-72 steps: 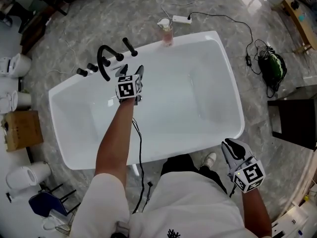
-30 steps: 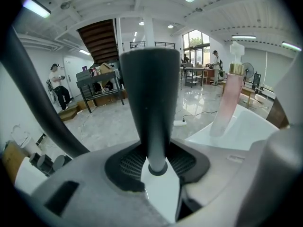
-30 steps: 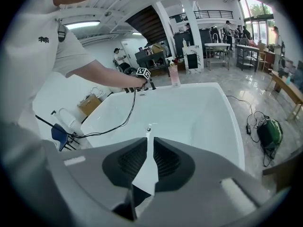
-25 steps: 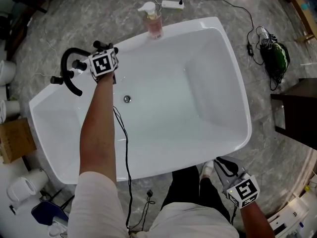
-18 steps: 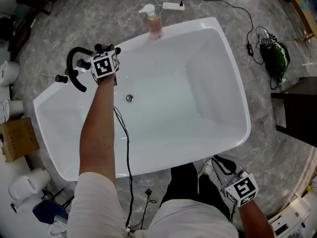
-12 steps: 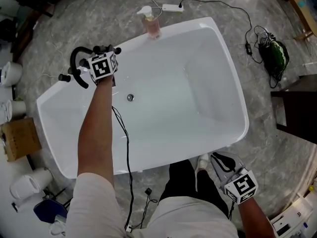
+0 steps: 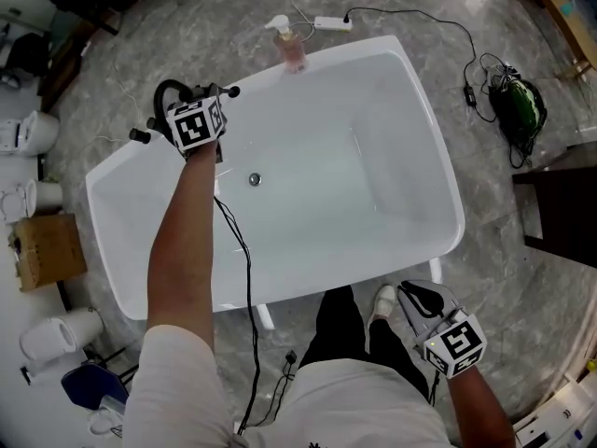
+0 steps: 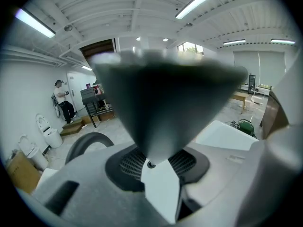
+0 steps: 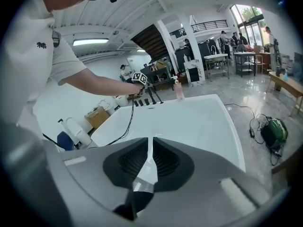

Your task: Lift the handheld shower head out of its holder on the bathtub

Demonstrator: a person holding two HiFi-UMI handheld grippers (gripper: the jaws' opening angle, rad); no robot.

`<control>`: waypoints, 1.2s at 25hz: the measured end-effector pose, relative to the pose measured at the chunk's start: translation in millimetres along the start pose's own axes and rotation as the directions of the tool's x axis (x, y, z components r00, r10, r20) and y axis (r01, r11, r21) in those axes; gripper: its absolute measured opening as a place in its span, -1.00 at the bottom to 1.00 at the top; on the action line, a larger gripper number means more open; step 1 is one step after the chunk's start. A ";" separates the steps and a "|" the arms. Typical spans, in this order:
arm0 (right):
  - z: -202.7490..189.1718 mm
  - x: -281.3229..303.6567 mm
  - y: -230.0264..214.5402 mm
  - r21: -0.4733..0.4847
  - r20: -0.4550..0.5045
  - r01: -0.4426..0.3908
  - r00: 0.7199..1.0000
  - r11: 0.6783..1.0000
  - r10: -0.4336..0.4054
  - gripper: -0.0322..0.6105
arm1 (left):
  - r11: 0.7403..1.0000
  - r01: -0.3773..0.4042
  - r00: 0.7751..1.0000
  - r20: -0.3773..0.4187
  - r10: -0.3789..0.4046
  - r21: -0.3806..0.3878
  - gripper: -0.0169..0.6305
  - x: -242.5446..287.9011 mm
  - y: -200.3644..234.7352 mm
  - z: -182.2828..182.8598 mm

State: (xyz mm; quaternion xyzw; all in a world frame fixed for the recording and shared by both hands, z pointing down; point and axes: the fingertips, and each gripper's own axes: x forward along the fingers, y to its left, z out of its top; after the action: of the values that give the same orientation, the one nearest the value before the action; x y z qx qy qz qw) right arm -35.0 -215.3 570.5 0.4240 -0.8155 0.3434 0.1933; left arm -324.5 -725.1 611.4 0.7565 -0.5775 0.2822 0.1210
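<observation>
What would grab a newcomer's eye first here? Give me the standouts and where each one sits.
The big white bathtub fills the middle of the head view, on a grey marble floor. At its far left rim the left claw is clamped on the dark shower head, beside the black curved faucet. The right claw hangs empty by the person's right side.

The shower head (image 8: 165, 103) is a dark blur filling the left gripper view's centre, blocking the room behind.

The marbled floor (image 7: 187, 26) carries a white bathtub (image 7: 403, 110), a power strip (image 7: 334, 23) and, seemingly, a green bag (image 7: 515, 112).
</observation>
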 end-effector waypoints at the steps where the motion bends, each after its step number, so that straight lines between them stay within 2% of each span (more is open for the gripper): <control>1: -0.1 -5.1 2.3 -0.008 0.006 -0.002 1.000 1.000 0.002 -0.76 | 1.000 0.001 1.000 0.004 -0.001 0.003 -0.52 -8.9 -1.7 2.4; 14: -10.9 -62.7 24.5 -0.090 0.074 -0.029 0.997 0.996 0.036 -0.77 | 0.999 0.021 0.998 0.063 -0.024 0.046 -0.52 -122.5 -34.8 37.4; 30: -28.3 -120.9 60.2 -0.142 0.137 -0.055 0.988 0.988 0.075 -0.77 | 0.992 0.069 0.993 0.091 -0.078 0.105 -0.52 -270.9 -66.2 53.7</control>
State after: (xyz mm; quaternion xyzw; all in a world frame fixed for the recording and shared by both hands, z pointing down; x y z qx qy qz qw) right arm -15.5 -102.9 492.9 0.4062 -0.8623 0.2613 0.1524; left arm -293.9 -514.1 423.8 0.7950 -0.5391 0.2705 0.0649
